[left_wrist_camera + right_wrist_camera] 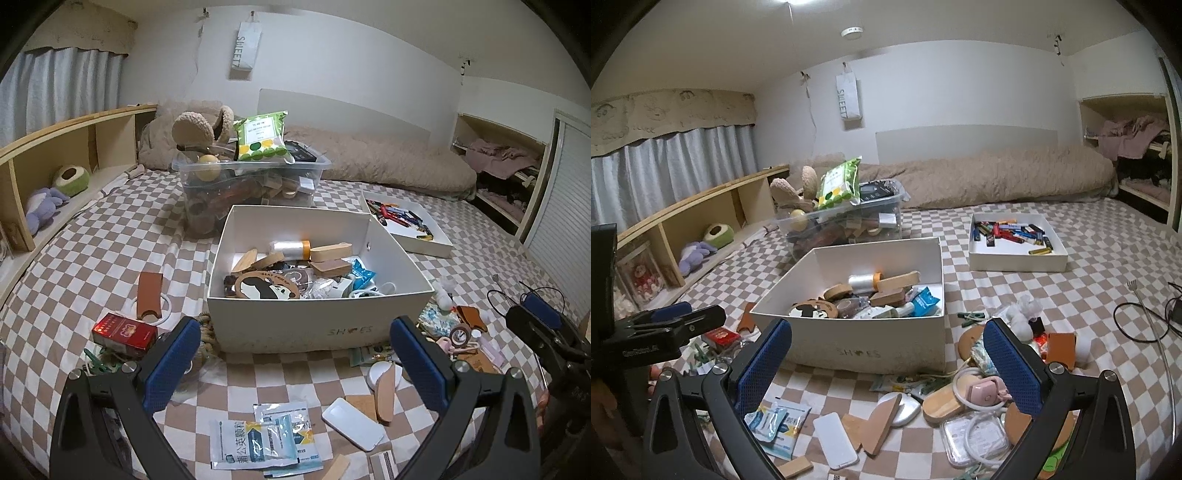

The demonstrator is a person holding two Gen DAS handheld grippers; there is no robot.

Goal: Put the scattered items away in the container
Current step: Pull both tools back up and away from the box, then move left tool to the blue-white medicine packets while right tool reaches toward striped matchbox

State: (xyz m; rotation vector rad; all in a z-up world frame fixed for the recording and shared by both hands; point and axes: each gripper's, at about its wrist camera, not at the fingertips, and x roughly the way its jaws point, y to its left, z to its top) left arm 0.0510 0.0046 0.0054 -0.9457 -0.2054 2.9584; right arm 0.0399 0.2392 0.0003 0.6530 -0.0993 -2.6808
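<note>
A white shoe box [295, 325] [864, 350] sits on the checked bed, part filled with wooden pieces, a panda coaster [266, 288] and packets. Scattered items lie in front of it: blue sachets [266, 439] [775, 424], a white flat case [352, 428] [836, 439], a red box [123, 332] and a pink gadget [984, 393]. My left gripper [295, 363] is open and empty above the sachets. My right gripper [886, 363] is open and empty above the wooden pieces [879, 424]. Each gripper shows at the edge of the other's view.
A clear plastic bin [251, 184] full of items stands behind the shoe box. A shallow white tray [406, 225] [1015, 254] of crayons lies at the right. A wooden shelf [55, 166] runs along the left. A black cable [1145, 321] lies far right.
</note>
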